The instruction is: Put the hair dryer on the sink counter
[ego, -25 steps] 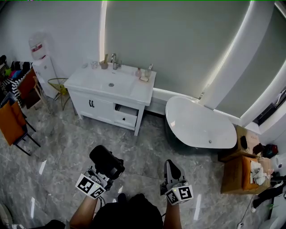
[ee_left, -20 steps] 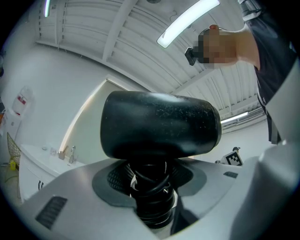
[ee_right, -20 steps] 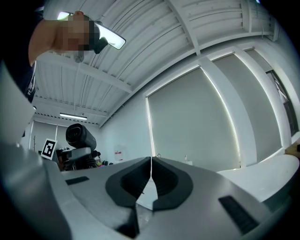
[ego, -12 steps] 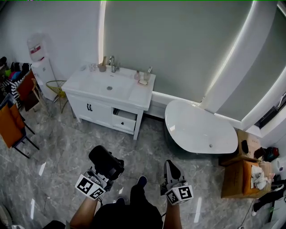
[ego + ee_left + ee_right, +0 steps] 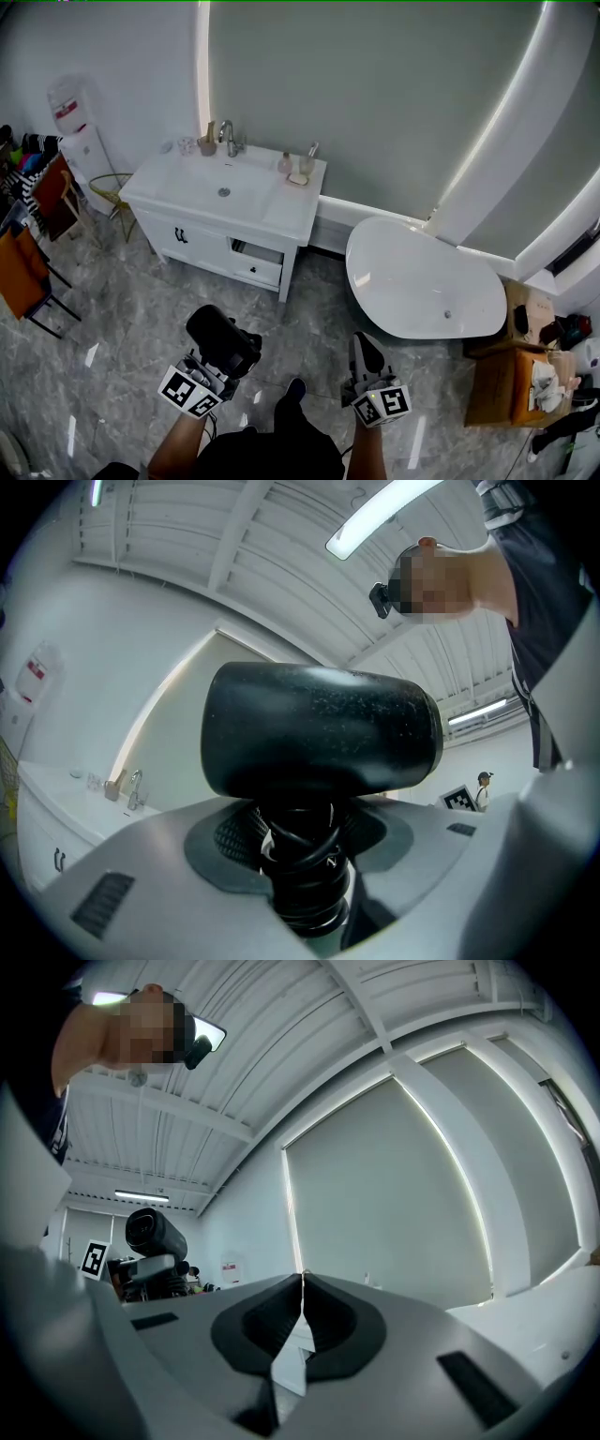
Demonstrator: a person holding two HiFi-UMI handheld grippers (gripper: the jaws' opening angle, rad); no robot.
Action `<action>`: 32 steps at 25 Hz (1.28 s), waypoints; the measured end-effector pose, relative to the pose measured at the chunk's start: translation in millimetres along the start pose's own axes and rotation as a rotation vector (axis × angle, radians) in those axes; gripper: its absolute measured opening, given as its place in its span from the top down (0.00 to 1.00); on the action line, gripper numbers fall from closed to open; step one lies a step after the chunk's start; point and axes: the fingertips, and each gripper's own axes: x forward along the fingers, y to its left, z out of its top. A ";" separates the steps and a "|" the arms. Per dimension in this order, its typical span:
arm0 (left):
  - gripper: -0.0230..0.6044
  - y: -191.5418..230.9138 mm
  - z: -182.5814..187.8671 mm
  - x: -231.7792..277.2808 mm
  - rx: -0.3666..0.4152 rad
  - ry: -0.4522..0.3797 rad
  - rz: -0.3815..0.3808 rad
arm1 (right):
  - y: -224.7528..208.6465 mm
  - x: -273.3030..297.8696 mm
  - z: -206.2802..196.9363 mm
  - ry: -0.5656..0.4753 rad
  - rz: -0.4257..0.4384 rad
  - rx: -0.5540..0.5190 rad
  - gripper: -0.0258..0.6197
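Counted items. Two grippers: left gripper [image 5: 218,362] and right gripper [image 5: 365,346]. One hair dryer [image 5: 222,337]. One sink counter [image 5: 284,203] with one faucet [image 5: 228,139]. One bathtub [image 5: 422,281]. One water dispenser [image 5: 80,141]. Two cardboard boxes [image 5: 531,305] [image 5: 495,386]. The small items [image 5: 298,171] on the counter cannot be counted reliably.

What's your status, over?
Left gripper jaws clamped on hair dryer handle. Right gripper shut, empty. Sink counter ahead, not reached; only floor tiles between.

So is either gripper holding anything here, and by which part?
The left gripper holds the black hair dryer by its cord-wrapped handle; the right gripper is shut and empty.
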 end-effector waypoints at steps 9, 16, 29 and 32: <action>0.61 37.9 -1.7 110.3 0.005 -0.018 0.035 | -81.9 88.8 18.2 0.026 0.050 -0.008 0.91; 0.61 47.9 -1.2 163.8 0.007 -0.009 0.059 | -121.2 131.9 36.2 0.040 0.081 0.005 0.91; 0.61 83.8 7.4 179.6 0.009 -0.026 0.059 | -118.2 174.5 39.5 0.039 0.097 0.022 0.91; 0.61 99.8 14.5 191.6 0.026 -0.041 0.057 | -118.6 195.8 44.8 0.025 0.106 0.008 0.91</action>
